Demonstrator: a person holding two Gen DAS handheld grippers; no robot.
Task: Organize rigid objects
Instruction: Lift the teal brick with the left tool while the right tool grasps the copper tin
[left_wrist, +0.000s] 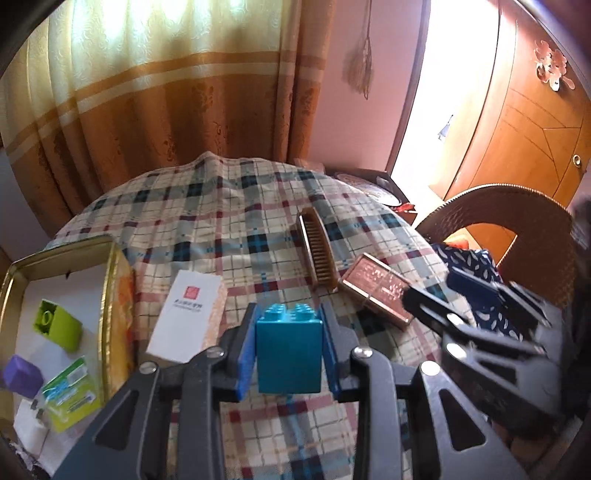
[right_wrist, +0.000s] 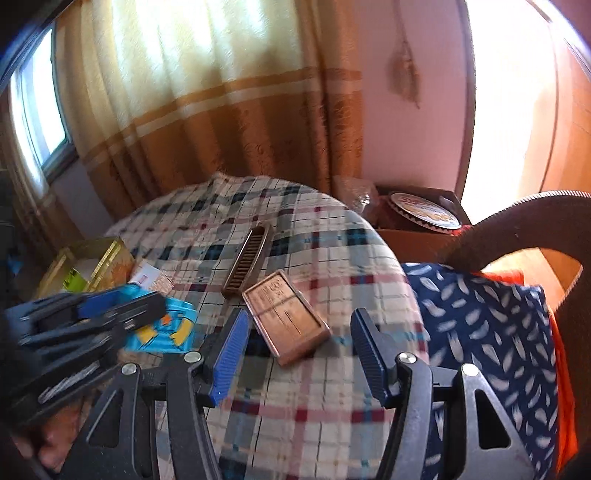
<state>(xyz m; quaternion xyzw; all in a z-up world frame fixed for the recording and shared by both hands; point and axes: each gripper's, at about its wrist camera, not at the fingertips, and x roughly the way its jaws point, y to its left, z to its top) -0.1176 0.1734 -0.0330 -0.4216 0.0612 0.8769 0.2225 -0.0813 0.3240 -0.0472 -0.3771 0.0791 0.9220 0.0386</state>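
left gripper (left_wrist: 289, 345) is clamped on a blue brick (left_wrist: 289, 349), pads tight against both its sides, studs facing away from the camera. brick is up off the plaid cloth (left_wrist: 229, 206), hanging over the near part of the table. to its left lies a white card box (left_wrist: 186, 319), and further left an open gold tin (left_wrist: 110, 295) with a green brick (left_wrist: 57, 325), a purple block (left_wrist: 20, 374) and a green packet (left_wrist: 70, 391) inside.

right gripper (right_wrist: 297, 354) has its jaws about halfway apart with nothing between them, just cloth below. a copper box (right_wrist: 286, 319) sits flat just past its fingertips, and a brown comb (right_wrist: 245, 262) lies beyond that, nearly touching the box's far corner. a blue feather-print cloth (right_wrist: 480, 332) is bunched up on the wicker chair (right_wrist: 517, 218) at the right.
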